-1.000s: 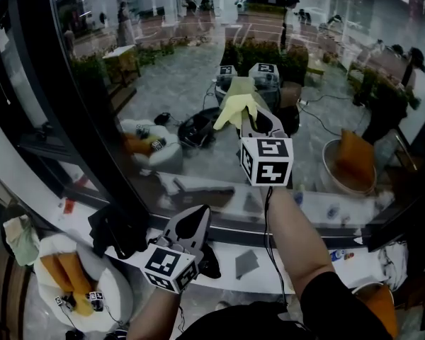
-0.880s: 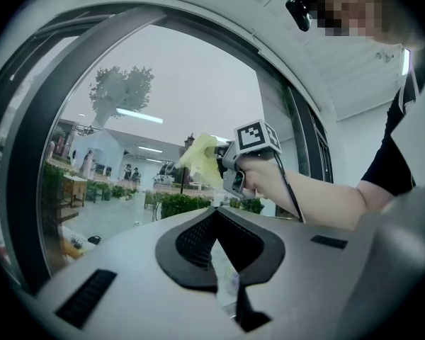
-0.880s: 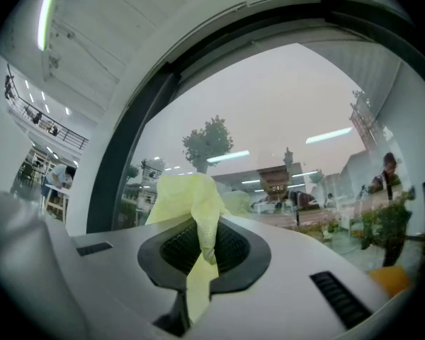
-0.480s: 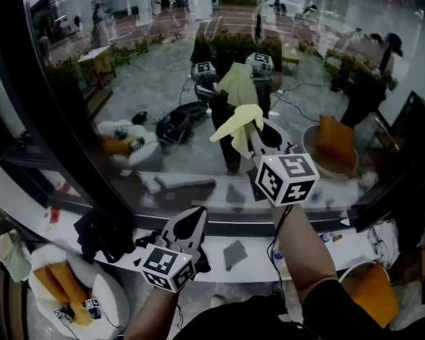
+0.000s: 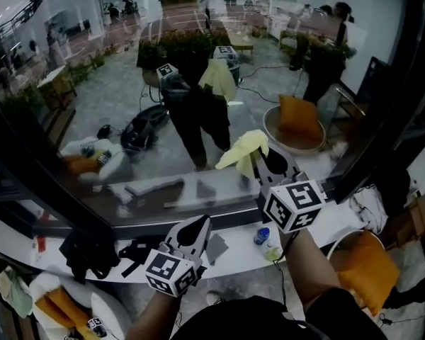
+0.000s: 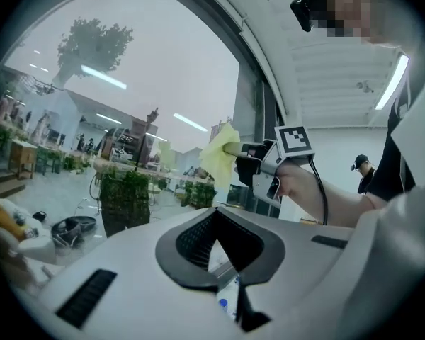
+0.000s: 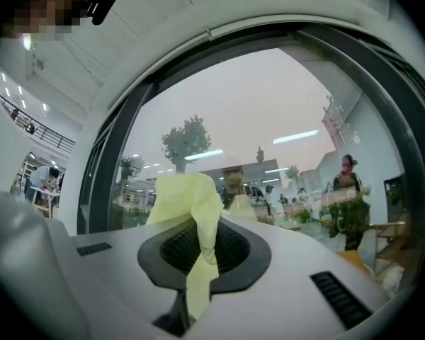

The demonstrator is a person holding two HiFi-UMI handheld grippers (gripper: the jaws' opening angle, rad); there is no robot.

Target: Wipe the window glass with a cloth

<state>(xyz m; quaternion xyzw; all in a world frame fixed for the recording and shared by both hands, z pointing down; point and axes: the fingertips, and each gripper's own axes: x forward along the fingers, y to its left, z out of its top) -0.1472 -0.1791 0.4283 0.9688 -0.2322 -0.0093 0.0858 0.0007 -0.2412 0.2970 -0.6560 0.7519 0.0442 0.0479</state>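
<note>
Clearly the wiping is in hand at the lower part of the pane. The right gripper (image 5: 264,161) has its jaws closed on a pale yellow dimpled cloth (image 5: 242,151), which sits just to 3 o'clock of the head view's centre, up against the large window glass (image 5: 198,76). Whether the fabric actually touches the pane I cannot tell, though its faint reflection lies very close to it in the right gripper view. Only a narrow strip runs down between the jaws. The rest bunches up and flops over toward 11 o'clock of the jaw tips.

The left gripper (image 5: 196,227) hangs low at 6 o'clock, over the white worktop (image 5: 230,257) below the window. Its jaws are together at the tips with nothing between them, so it takes no part in the wipe.

Several things could go wrong from here:
- **Slipping cloth:** the pinch is thin, so drag from the glass on a firm stroke could probably pull the cloth out.
- **Bare jaw tips:** the bunch lies to one side, so a stroke toward the other side might bring hard plastic against the pane instead of fabric.
- **Low sweep:** a small blue-capped bottle (image 5: 262,236) stands on the worktop at 5 o'clock, just under the right gripper, and a low pass could knock it over.
- **Dark crumpled heap (image 5: 92,250):** it lies at 8 o'clock, well apart from the work, and looks safe.
</note>
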